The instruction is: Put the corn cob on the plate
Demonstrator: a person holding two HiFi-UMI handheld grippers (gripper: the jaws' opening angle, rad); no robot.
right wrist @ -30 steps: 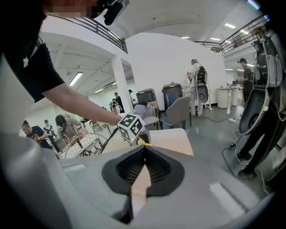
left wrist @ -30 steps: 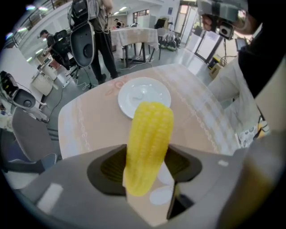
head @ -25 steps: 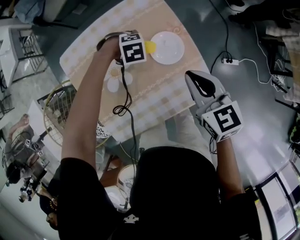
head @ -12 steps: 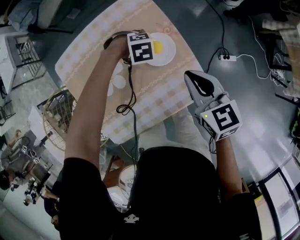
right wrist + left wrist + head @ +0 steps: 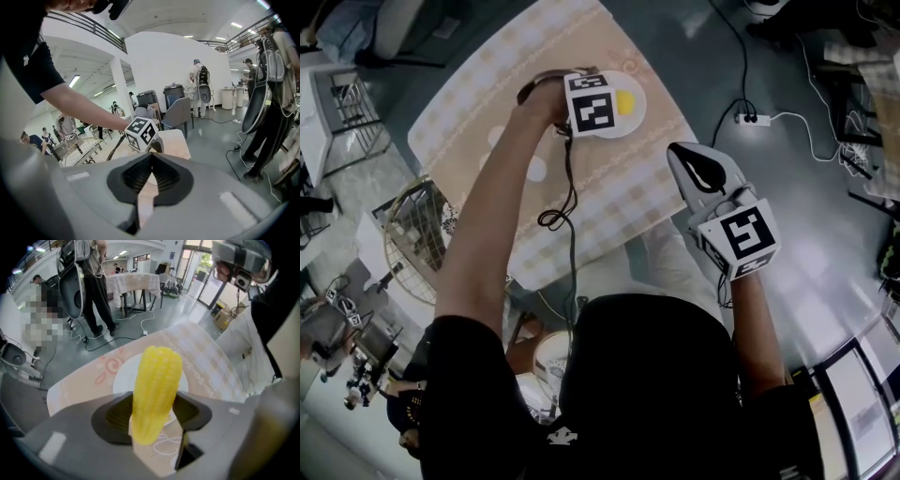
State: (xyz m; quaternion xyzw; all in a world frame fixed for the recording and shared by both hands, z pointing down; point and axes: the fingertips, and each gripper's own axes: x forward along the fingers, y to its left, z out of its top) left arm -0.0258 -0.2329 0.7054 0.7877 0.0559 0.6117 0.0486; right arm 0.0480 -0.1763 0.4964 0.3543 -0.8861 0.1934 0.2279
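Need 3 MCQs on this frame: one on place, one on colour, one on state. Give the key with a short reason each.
1. Where is the corn cob?
A) on the floor
B) over the plate
C) in the right gripper

2. What colour is the plate?
A) white
B) red
C) black

3. The left gripper is:
A) open and empty
B) shut on the plate's rim
C) shut on the corn cob

Key:
1 B: the head view shows the yellow cob above the plate, and the left gripper view shows the plate right behind it.
2 A: both views show a plain white disc.
3 C: in the left gripper view the jaws clamp the cob's two sides.
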